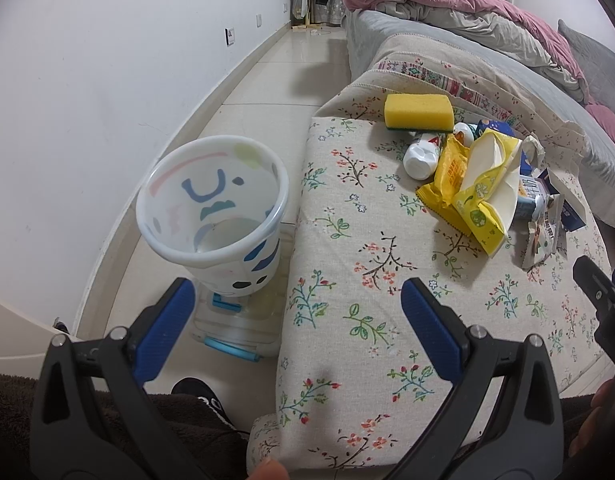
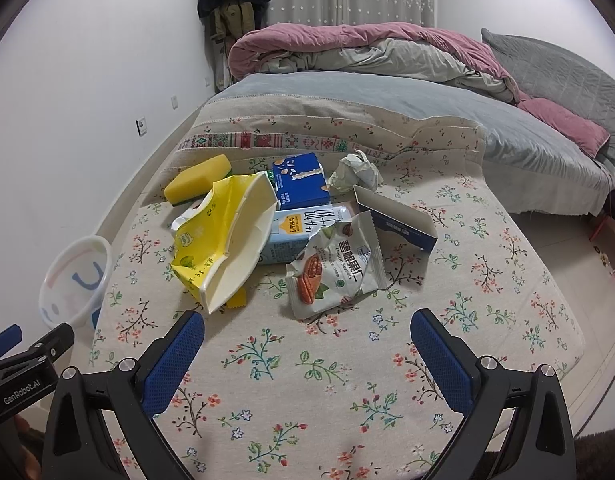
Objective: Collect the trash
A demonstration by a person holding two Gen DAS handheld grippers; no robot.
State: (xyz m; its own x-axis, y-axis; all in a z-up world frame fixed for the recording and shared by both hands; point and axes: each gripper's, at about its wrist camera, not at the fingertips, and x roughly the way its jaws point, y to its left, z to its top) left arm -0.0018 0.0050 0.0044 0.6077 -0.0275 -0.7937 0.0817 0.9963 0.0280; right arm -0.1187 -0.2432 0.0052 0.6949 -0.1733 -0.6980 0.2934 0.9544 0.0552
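Both claws, left [image 1: 297, 304] and right [image 2: 307, 338], spread wide, empty, snack packet [image 2: 335, 266] reading "Pecan Kernels", "GenRobot.AI" lettering

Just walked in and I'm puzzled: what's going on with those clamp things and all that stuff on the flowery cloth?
A person is clearing up trash with a hand-held gripper in each hand. Both the left gripper and the right gripper hover with jaws open and empty. Nothing has been picked up: the pecan packet, yellow tissue pack, milk carton and crumpled paper lie on the floral cloth. The bin beside it looks empty.
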